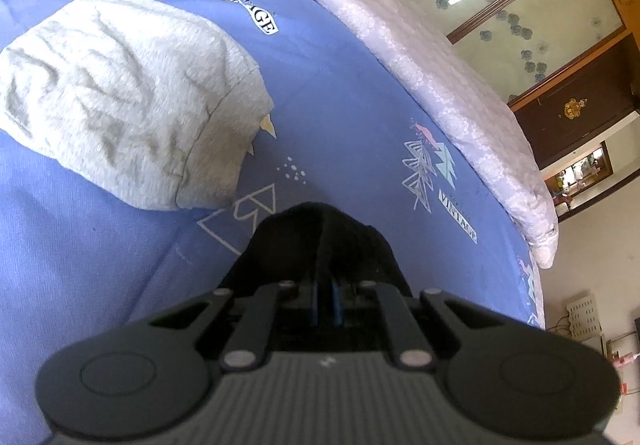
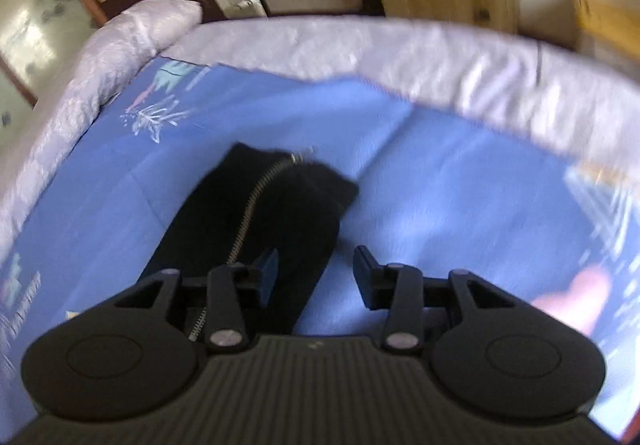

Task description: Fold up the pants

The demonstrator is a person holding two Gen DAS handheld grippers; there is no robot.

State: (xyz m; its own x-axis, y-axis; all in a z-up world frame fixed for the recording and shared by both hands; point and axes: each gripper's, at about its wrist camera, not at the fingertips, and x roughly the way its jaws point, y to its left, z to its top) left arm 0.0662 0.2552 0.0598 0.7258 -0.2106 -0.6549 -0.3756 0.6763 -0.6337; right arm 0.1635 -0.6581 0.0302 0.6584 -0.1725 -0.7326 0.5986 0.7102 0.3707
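While the left gripper (image 1: 326, 297) pinched a bunch of the black pants (image 2: 256, 221) on the blue bed sheet (image 2: 440, 173), the right gripper (image 2: 316, 277), fingers parted and empty, needed to seize the free edge squarely.

Pants (image 2: 256, 229) lie on the bedsheet (image 1: 340, 117), folded garment (image 1: 120, 97) left (quilt (image 1: 420, 65) along the right edge)

Black pants (image 2: 256, 229) ahead of the right claw (image 2: 316, 269), a silver zip (image 2: 250, 213) running down them. Under everything, a blue sheet (image 1: 340, 93) printed with white line-drawn trees and "VINTAGE" labels. Up and left of the left claw (image 1: 326, 297), a fuzzy grey garment (image 1: 120, 93). Beyond, a pale lilac floral quilt (image 1: 420, 57).
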